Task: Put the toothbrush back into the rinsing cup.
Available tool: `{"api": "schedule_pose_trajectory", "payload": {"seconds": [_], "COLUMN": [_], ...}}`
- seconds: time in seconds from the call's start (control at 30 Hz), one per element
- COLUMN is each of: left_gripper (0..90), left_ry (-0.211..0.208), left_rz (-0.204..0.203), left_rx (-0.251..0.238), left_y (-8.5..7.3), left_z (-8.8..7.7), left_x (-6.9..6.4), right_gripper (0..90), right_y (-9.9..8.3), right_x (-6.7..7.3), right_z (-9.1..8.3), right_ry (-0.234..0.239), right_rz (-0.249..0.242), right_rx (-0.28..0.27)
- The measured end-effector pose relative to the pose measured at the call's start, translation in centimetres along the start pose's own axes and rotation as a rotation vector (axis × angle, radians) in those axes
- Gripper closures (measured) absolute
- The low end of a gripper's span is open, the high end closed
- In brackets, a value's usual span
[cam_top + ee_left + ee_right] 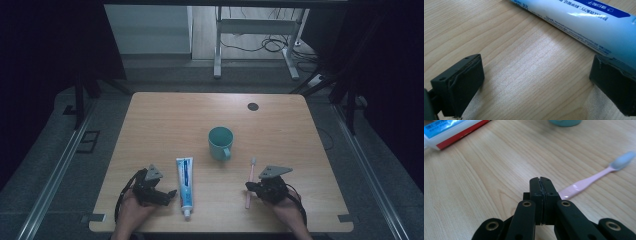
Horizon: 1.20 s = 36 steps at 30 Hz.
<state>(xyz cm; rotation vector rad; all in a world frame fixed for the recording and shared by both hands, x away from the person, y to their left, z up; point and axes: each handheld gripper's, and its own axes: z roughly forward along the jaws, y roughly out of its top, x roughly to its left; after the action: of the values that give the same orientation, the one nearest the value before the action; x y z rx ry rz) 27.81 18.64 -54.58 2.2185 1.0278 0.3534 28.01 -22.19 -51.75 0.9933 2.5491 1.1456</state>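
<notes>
Picking up the toothbrush, which lies flat on the table just beside the pressed-together, empty right gripper, calls for spreading those jaws first, while the left gripper waits wide open and empty by the toothpaste.

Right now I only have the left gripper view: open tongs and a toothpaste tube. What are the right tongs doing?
Observer: The right tongs are shut with nothing between them. A pink toothbrush lies just beside them, and its handle end runs behind them.
Operator: Touching it?
Observer: Cannot tell. In the high view the tips sit right at the handle.
Operator: Anything else on the table?
Observer: A teal mug stands upright farther out on the table, between the toothpaste tube and the brush.
Operator: Which way is the tube's cap?
Observer: The cap points at the person's edge.
</notes>
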Motion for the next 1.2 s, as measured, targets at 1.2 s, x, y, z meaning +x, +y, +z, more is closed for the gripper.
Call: {"api": "schedule_pose_trajectory", "payload": {"seconds": [1.2], "left_gripper": [0.0], "left_ry": [0.0], "left_rz": [0.0], "left_rx": [0.0], "left_y": [0.0], "left_z": [0.0], "left_x": [0.0], "right_gripper": [86.0], "right_y": [-2.3], "right_x": [-3.7], "right_z": [-2.0], "right_ry": [-0.082], "right_rz": [0.068], "right_rx": [0.068]}}
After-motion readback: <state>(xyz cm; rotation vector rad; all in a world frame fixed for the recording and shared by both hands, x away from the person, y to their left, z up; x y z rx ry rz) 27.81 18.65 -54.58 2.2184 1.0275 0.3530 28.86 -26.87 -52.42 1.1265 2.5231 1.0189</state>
